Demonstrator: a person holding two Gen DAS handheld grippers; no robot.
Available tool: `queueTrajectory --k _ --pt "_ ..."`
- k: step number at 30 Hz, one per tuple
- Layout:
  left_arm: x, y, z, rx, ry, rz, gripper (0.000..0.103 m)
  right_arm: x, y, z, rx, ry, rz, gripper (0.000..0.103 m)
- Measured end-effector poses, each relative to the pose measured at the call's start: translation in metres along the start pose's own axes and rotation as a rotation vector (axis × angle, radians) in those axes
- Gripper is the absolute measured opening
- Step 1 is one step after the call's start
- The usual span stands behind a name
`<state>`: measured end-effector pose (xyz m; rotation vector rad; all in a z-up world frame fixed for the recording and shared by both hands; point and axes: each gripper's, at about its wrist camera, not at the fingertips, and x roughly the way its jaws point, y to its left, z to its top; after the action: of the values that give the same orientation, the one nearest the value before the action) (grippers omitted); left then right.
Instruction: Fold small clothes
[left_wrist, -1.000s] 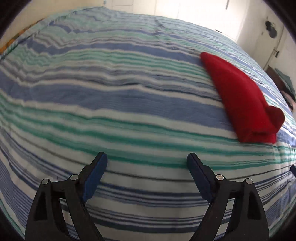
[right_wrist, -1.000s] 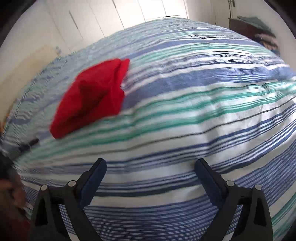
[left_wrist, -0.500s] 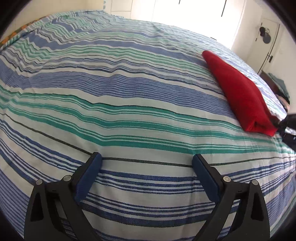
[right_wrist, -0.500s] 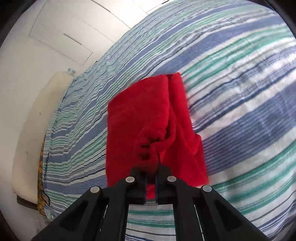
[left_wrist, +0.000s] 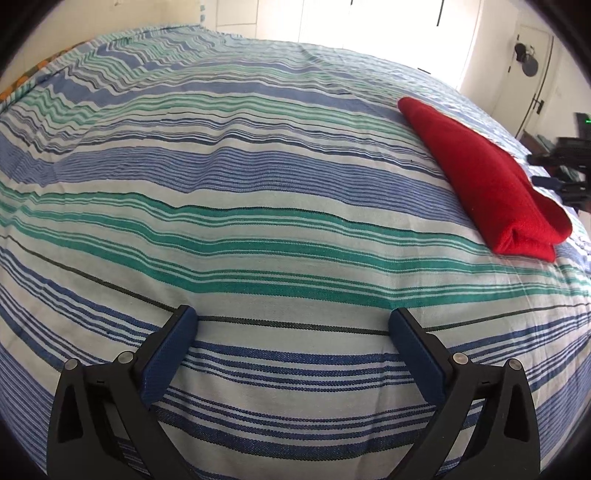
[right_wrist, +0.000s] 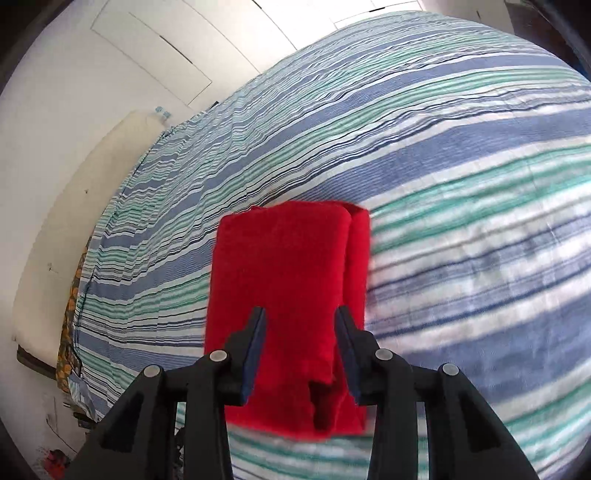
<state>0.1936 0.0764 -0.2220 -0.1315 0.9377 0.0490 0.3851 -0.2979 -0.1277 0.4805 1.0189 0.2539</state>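
A red garment, folded into a thick oblong with one long fold doubled over along its right edge, lay on a bed covered in blue, green and white stripes. It filled the lower centre of the right wrist frame and sat at the far right of the left wrist frame.

The right gripper hovered over the near end of the garment, its jaws parted to a moderate gap and holding nothing; half a second earlier those jaws had been pinched shut on a bunched ridge of the cloth, which now lay flatter. The left gripper stood with its jaws spread wide and empty at the bottom of its frame, above bare striped bedding, much as it had half a second before.

Only the left wrist view showed the garment's rounded, rolled near end, a bright window and a white door in the upper right. Only the right wrist view showed the white panelled wall in the upper left and a patterned orange cloth at the bed's left edge.
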Motion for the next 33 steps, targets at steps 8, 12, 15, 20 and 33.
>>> queueTrajectory --k 8,12,15,20,33 --pt "0.001 0.001 -0.002 -0.001 -0.008 -0.009 0.102 0.027 -0.024 -0.013 0.024 -0.063 -0.113 0.005" --pt "0.000 0.001 -0.002 0.001 -0.005 -0.006 0.102 0.045 -0.045 -0.015 0.060 0.008 -0.138 0.005" --pt "0.000 0.000 -0.002 0.003 -0.007 -0.002 0.102 0.025 -0.031 -0.009 0.007 -0.022 -0.125 0.025" --pt "0.000 0.000 -0.003 0.004 -0.006 0.000 0.102 -0.036 0.024 -0.040 -0.211 -0.122 0.037 0.027" --pt "-0.023 -0.015 0.037 -0.072 0.060 -0.173 0.102 -0.028 -0.007 -0.095 -0.171 -0.044 -0.025 0.008"
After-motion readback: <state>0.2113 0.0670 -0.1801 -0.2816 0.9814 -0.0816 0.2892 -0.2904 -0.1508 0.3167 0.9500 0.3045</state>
